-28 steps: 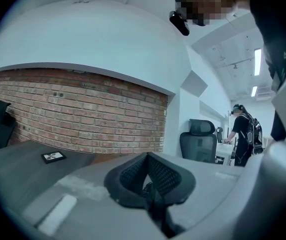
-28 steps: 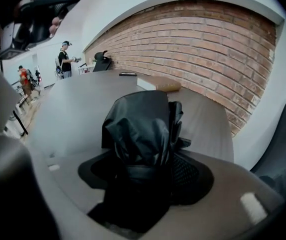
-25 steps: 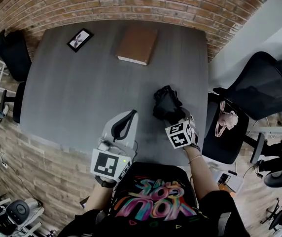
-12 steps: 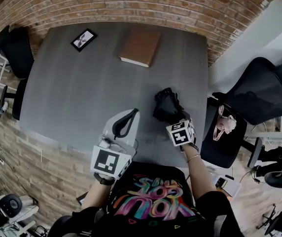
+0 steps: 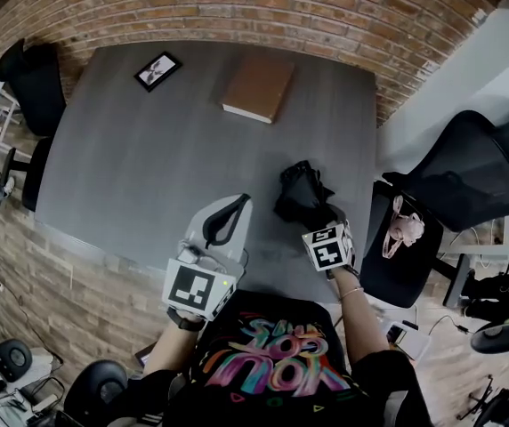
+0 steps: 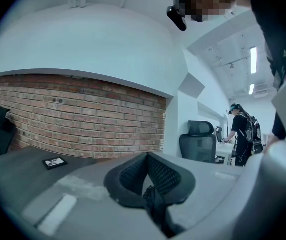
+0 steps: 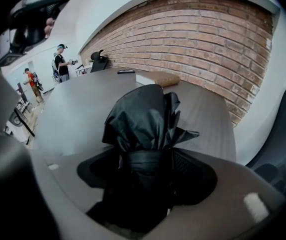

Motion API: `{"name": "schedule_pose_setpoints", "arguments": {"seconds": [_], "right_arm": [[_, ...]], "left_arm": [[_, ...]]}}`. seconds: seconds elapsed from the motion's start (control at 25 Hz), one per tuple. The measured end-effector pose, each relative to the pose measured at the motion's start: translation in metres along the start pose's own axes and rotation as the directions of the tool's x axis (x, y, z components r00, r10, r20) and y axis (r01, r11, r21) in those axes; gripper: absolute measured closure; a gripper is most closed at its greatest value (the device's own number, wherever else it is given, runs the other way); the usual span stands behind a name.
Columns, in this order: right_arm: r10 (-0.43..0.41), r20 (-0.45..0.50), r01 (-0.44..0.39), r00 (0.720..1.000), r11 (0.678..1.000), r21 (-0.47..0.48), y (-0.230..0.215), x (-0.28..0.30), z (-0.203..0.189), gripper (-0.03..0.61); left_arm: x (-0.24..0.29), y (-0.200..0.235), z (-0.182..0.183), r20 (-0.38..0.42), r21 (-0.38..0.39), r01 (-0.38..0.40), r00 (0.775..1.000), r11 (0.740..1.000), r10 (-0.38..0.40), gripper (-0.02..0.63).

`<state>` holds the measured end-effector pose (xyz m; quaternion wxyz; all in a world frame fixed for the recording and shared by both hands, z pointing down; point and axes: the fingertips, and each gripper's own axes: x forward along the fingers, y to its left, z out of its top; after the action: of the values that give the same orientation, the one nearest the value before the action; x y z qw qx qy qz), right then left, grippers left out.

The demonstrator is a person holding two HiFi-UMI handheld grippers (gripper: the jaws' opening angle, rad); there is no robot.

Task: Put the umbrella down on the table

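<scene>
The folded black umbrella [image 5: 301, 192] lies on the grey table [image 5: 148, 167] near its right front corner. My right gripper [image 5: 311, 210] reaches down over its near end. In the right gripper view the strapped bundle of the umbrella [image 7: 143, 124] fills the space between the two pads, and the right gripper [image 7: 145, 170] has just been opening its jaws around it. My left gripper [image 5: 225, 219] hovers level over the front edge, to the left of the umbrella and apart from it. In its own view the left gripper [image 6: 148, 176] stands open with nothing between its pads.
A brown book [image 5: 256, 87] and a small framed picture [image 5: 157, 69] lie at the back of the table. A black office chair [image 5: 468, 167] with a pink plush toy [image 5: 399, 221] on a seat stands at the right. Another black chair [image 5: 32, 83] is at the left.
The umbrella and both grippers stay almost where they were. The right gripper has rolled slightly around the umbrella's end.
</scene>
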<state>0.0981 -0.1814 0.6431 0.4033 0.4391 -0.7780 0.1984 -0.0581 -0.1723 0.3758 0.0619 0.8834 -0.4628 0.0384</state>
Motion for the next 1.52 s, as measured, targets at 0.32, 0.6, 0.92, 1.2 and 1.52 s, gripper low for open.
{"name": "schedule_pose_setpoints", "arguments": {"seconds": [0.32,0.6,0.92,1.2,1.52], "right_arm": [[0.009,0.101,-0.009,0.995,1.0,0.004,0.002,-0.039,0.017,0.273],[0.011,0.303,-0.001,0.953,0.999,-0.033,-0.005,-0.103,0.069,0.327],[0.009,0.504,0.021,0.863,0.998,-0.053,-0.018,-0.178,0.123,0.411],[-0.085,0.692,0.088,0.717,0.996,0.032,-0.039,-0.249,0.15,0.487],[-0.134,0.743,0.063,0.656,0.99,0.124,-0.051,-0.275,0.133,0.564]], "left_arm": [[0.004,-0.003,-0.003,-0.012,0.009,0.023,1.0,1.0,-0.022,0.615],[0.014,-0.013,0.003,-0.01,0.009,0.052,0.999,0.999,-0.052,0.615],[0.027,-0.021,0.01,0.01,0.038,0.092,0.996,0.995,-0.092,0.615],[0.03,-0.026,0.016,0.024,0.04,0.105,0.994,0.994,-0.106,0.615],[0.028,-0.027,0.017,0.02,0.002,0.087,0.996,0.996,-0.087,0.615]]}}
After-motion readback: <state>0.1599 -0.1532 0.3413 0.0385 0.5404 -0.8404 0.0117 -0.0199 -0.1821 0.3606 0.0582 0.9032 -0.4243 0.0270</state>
